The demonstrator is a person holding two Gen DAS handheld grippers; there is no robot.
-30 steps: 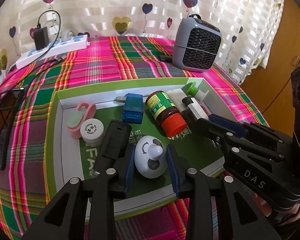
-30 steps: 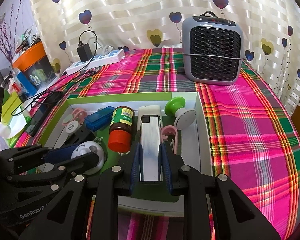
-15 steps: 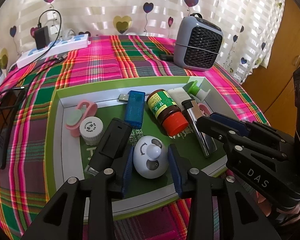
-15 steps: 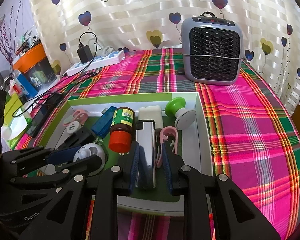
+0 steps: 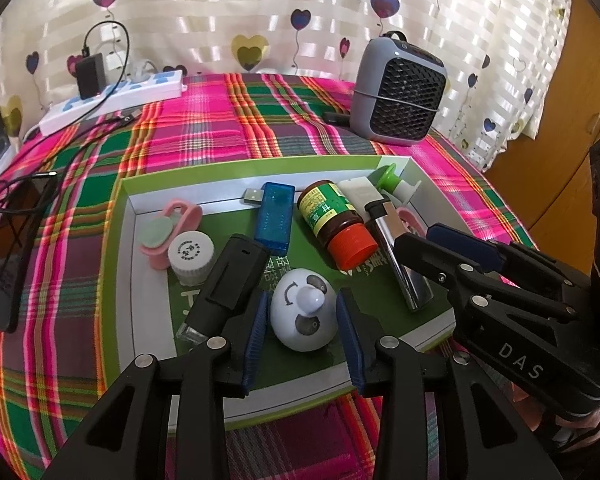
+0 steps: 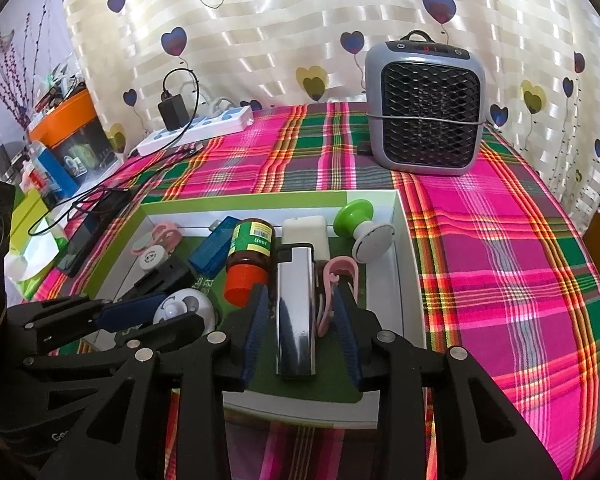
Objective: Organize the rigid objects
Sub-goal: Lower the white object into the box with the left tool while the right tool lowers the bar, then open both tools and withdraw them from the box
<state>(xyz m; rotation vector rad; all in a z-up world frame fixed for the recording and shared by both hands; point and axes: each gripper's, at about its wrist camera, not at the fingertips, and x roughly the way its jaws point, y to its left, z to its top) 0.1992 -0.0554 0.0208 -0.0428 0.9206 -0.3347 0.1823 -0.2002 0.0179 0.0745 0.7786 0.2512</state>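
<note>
Two hand-held grippers reach over the near edge of a shallow green-and-white box (image 5: 128, 264) that lies on a bed covered with a pink-and-green plaid cloth (image 6: 500, 248). Left gripper (image 5: 302, 320): its jaws stand apart on either side of a white egg-shaped toy (image 5: 304, 316) with a panda face, which rests on the box floor near the near edge; a narrow gap shows on each side, so the pads do not press on it. Right gripper (image 6: 300, 316): its jaws have just been opening, and a silver lighter (image 6: 295, 312) with a black cap lies flat between them, lengthwise from near edge to far edge, clear of both pads. A pink clip (image 6: 336, 280) lies just beside the lighter, on the side toward the box's right wall.

Other contents of the box: a brown bottle (image 5: 332, 216) with a green label and red cap, on its side at the centre; a blue USB stick (image 5: 274, 216) beside it; a black rectangular object (image 5: 228, 280) tilted against the left gripper's left finger; a white round cap (image 5: 191, 250) and a second pink clip (image 5: 172, 224) near the left wall; a white block (image 6: 304, 234) and a green-and-white knob (image 6: 360, 224) in the far right corner.

Beyond the box, a grey fan heater (image 6: 424, 104) stands toward the far right corner of the bed and a white power strip (image 5: 112, 96) lies along its far left edge.
</note>
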